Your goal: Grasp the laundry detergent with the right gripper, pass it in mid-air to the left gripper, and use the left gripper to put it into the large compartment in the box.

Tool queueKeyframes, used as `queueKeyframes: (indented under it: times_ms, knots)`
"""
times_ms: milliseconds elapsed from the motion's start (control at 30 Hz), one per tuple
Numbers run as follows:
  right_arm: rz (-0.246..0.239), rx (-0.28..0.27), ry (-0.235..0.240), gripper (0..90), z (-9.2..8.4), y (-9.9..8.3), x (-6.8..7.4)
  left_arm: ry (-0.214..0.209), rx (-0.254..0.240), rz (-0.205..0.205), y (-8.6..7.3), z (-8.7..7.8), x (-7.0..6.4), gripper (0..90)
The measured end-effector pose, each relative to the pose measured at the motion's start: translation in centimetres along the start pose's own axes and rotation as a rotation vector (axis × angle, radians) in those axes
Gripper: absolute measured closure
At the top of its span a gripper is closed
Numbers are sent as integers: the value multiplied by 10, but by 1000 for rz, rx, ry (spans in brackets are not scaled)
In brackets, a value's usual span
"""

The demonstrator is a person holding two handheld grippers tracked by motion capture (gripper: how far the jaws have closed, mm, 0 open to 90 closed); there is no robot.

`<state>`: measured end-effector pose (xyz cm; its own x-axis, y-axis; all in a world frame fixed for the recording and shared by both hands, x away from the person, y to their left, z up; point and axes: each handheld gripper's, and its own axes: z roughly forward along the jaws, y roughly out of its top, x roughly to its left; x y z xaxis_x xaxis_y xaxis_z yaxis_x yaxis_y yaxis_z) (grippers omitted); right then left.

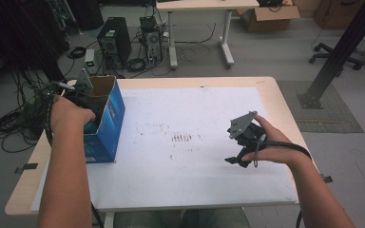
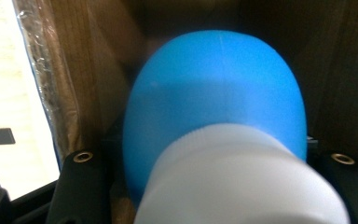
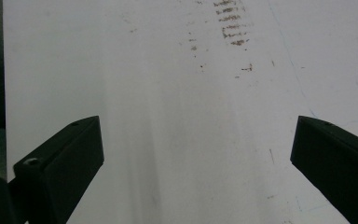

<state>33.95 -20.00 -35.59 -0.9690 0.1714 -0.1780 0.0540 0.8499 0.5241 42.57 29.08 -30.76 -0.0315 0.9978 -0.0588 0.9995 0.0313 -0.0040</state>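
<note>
My left gripper (image 2: pixel 209 161) is shut on a blue rounded bottle (image 2: pixel 214 88) with a white cap (image 2: pixel 237 182), deep inside a brown cardboard interior. From above, the left gripper (image 1: pixel 83 107) reaches into the open top of a blue box (image 1: pixel 105 124) at the table's left edge, its jaws hidden inside. My right gripper (image 1: pixel 236 162) hovers low over the white sheet (image 1: pixel 195 166) on the right half of the table. In its own view the right gripper (image 3: pixel 196 158) stands open, black fingers (image 3: pixel 65 163) wide apart with nothing between them above the white sheet (image 3: pixel 168 70).
The wooden table (image 1: pixel 275 95) carries the large white sheet with dark smudges (image 1: pixel 183 137) near its middle. Beyond the far edge stand a computer tower (image 1: pixel 114 40), cable tangles and another desk (image 1: pixel 199 28). A black slanted post (image 1: pixel 342 47) rises at the right.
</note>
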Motion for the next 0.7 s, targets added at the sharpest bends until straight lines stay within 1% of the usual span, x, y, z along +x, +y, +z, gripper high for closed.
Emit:
queueKeyframes:
  times_ms: [167,400,533,633,700]
  knots:
    - [-2,-1,1,25,-1,2,0,-6,-2,6,-1,0,1,384]
    - [-7,-1,3,25,-2,3,1,-11,-4,-1,-2,-1,0,377]
    - [-9,1,1,25,-3,3,1,-32,-2,-11,-2,-2,-1,329]
    - [-6,1,1,25,-4,3,2,-20,-10,-2,-2,-6,-3,325]
    - [-8,-3,3,26,-4,3,2,-22,-19,-3,-3,-10,-4,316]
